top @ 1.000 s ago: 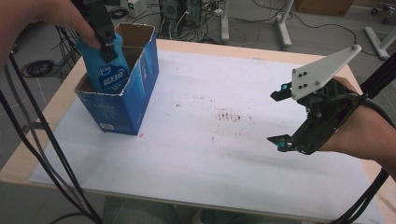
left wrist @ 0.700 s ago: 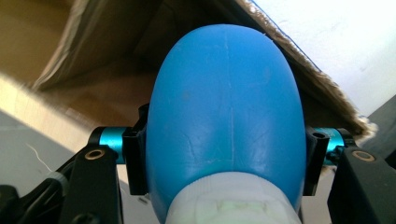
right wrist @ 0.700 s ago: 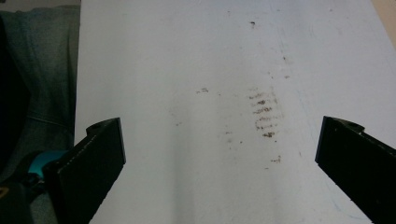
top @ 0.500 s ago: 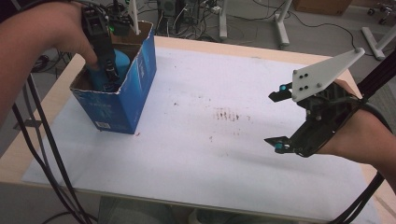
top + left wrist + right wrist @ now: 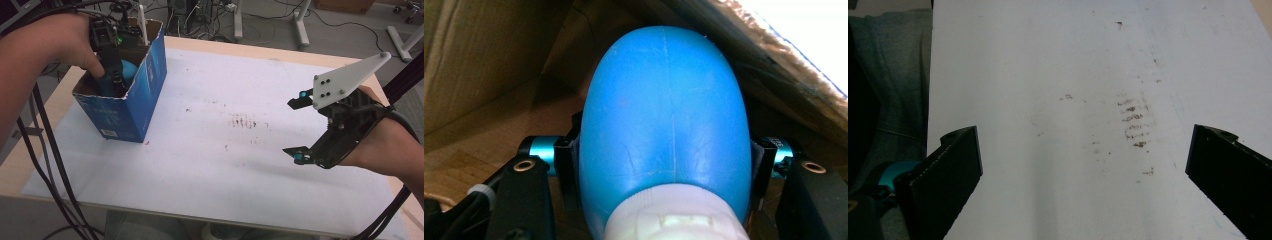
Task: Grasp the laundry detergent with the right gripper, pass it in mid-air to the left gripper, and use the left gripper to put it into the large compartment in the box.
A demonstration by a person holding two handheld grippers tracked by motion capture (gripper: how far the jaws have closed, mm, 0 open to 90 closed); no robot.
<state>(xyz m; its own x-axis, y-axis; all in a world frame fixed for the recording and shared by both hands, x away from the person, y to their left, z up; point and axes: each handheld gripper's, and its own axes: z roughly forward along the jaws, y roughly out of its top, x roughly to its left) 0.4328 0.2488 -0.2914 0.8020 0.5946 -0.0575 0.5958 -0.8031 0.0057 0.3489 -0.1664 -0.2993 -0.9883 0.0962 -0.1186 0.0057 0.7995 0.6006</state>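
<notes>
Bottle (image 5: 664, 115): smooth, glossy blue plastic, rounded oval body with a ribbed white cap, sunk inside the box (image 5: 145, 100), an open-topped blue carton with raw brown cardboard walls and a torn rim, at the table's far left. Left gripper (image 5: 116, 82): black jaws clamped on the bottle's two sides, reaching down into the box. Right gripper (image 5: 299, 127): black jaws spread wide and empty, over the matte white, brown-smudged table (image 5: 210, 150).

We lose most of the blue bottle (image 5: 127, 70) behind the box (image 5: 145, 95) wall; the left tool (image 5: 116, 82) tips sink inside it, and the bottle's white cap (image 5: 674, 220) is cut off by the frame edge.
</notes>
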